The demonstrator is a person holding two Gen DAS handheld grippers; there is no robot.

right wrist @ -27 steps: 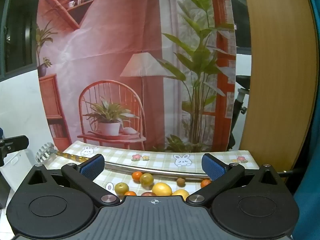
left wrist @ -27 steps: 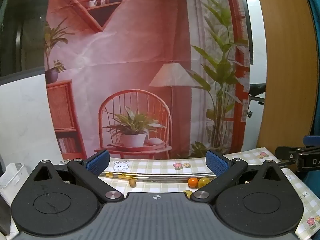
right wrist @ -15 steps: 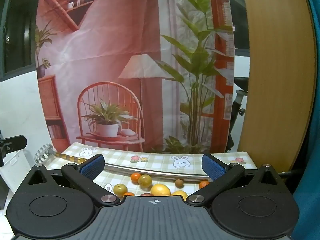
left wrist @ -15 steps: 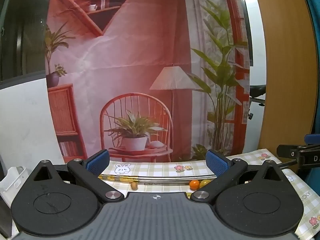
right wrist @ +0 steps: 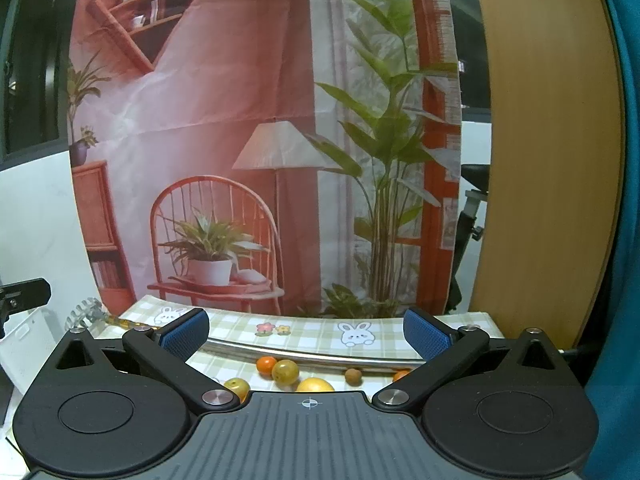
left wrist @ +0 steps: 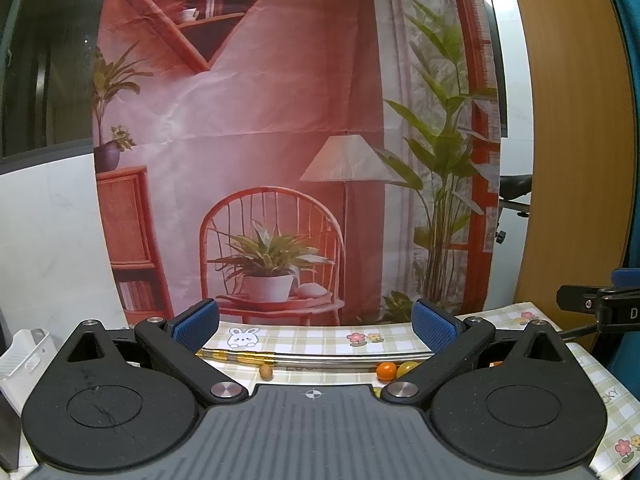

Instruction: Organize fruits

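Printed room-scene backdrop (left wrist: 280, 140), white wall (left wrist: 48, 220), perhaps wooden panel (left wrist: 572, 140) alongside.

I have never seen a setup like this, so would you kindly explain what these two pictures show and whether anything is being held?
Each picture comes from a camera mounted on a hand-held claw, looking forward along its two blue-padded fingers; a person carries one in each hand. The left claw and the right claw both stand wide open with nothing between their pads, so nothing is held. Ahead lies a checked tablecloth printed with rabbits and flowers. On it are small round fruits, such as an orange one and a greenish one, beside a long metal rod. Behind hangs a printed backdrop of a room with a chair and a lamp. At the left view's right edge you can glimpse part of the other claw.
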